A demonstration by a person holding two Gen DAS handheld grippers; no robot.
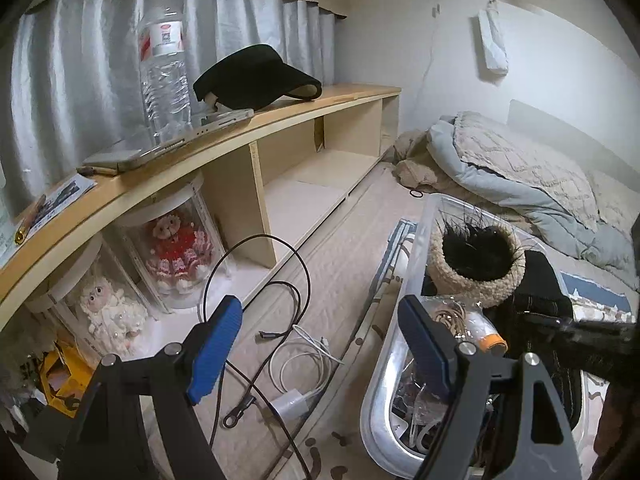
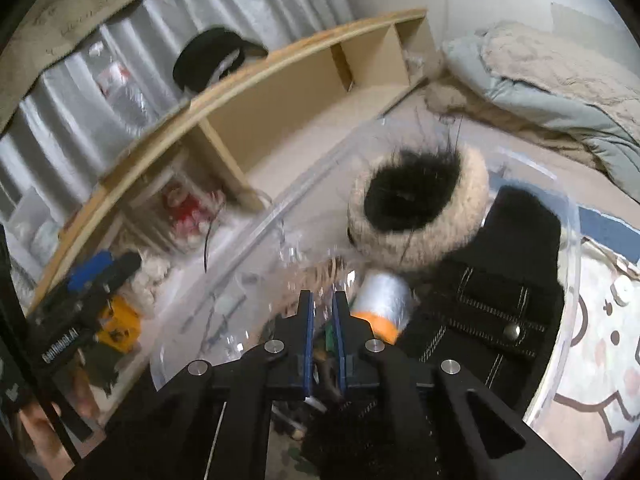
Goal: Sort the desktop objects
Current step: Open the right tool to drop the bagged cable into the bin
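Spool (image 2: pixel 382 294) just right of closed right tool (image 2: pixel 323 304), seemingly apart.

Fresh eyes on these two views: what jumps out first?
The clear plastic bin, crammed: a fuzzy beige ring with black fur, dark stitched fabric, an orange-capped bottle. On the wooden shelf, a black visor and water bottle. Cables sprawl beside the bin.

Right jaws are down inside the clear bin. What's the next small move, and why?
Probably lift the right gripper straight up out of the clear bin. Its jaws look nearly closed, and I can't tell if they hold anything. The cables beside the bin remain unsorted, under the open left gripper.
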